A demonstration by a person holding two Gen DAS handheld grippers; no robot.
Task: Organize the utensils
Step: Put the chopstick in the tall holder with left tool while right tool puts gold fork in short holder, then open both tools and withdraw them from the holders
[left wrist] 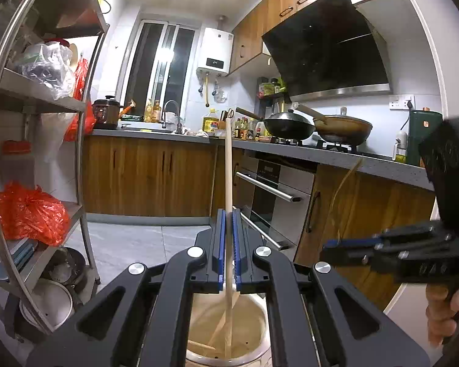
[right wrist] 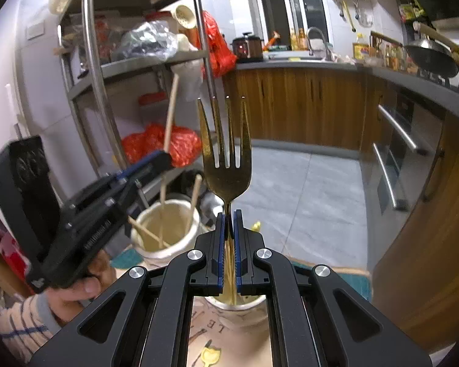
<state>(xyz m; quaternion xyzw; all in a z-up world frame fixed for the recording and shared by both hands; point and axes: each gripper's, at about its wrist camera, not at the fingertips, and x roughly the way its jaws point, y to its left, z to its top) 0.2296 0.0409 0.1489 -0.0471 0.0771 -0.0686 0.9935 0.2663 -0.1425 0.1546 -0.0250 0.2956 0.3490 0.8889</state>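
Our left gripper (left wrist: 228, 244) is pinched tight on a wooden chopstick (left wrist: 228, 165), which stands nearly upright, its lower end inside the cream holder (left wrist: 257, 330) below, where other wooden sticks lean. Our right gripper (right wrist: 228, 244) is clamped on the neck of a gold fork (right wrist: 225, 153), tines up, its handle running down into a second cream jar (right wrist: 229, 309) just beneath the jaws. Both jars sit close together on a printed mat (right wrist: 199, 336). Beyond us stand a steel shelf rack (right wrist: 91, 61) with red bags (right wrist: 168, 143) and the wooden kitchen cabinets (right wrist: 290, 107).
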